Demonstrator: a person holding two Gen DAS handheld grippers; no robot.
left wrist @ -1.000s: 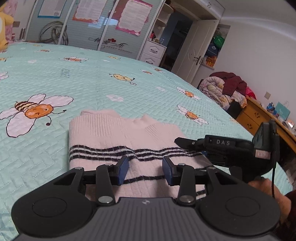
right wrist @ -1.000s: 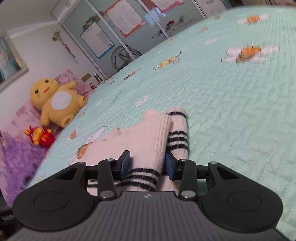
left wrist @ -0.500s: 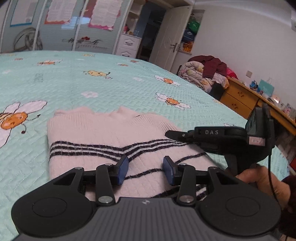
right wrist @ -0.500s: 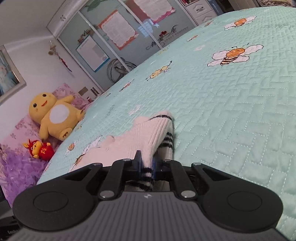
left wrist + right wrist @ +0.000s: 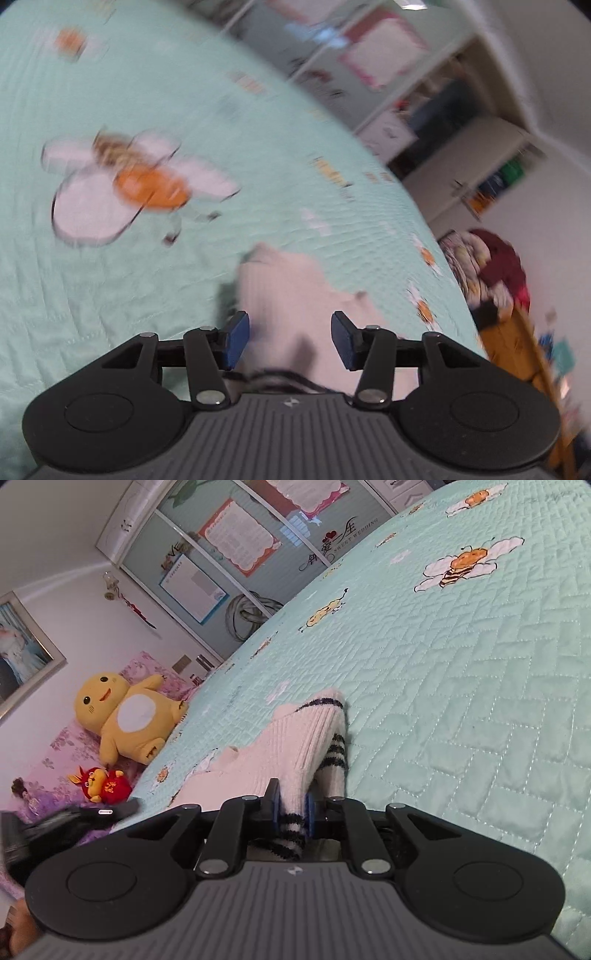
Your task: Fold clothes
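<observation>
- Sweater (image 5: 295, 295), left wrist view: pale pink knit lying on the green bedspread (image 5: 110, 295), its near part filling the space under the left gripper (image 5: 290, 339). This picture is smeared by motion, so edges and stripes are hard to read; a dark stripe shows only faintly close to the gripper body
- Left gripper: its blue pads (image 5: 236, 338) stand apart and have just been widening; the knit lies below and between them, but neither pad presses on it, so nothing is held on this side
- Only this view shows the heap of clothes (image 5: 491, 273) by the far wall and the wooden dresser (image 5: 524, 350); the right gripper is not in it
- Right wrist view, sharp: the right gripper (image 5: 291, 806) pinches a striped fold of the sweater (image 5: 306, 738); its pads recently closed onto the knit. The pinched ridge rises a little off the bedspread (image 5: 461, 701), a striped layer hanging beside it
- Only here: a yellow plush (image 5: 125, 716), a small red plush (image 5: 99, 784), and the left gripper's dark tip (image 5: 107, 810), blurred, at the left edge
- Progress, as I judge it: the sweater looks already folded narrower. One edge is gripped, the other not yet, so the next fold over is still to do
</observation>
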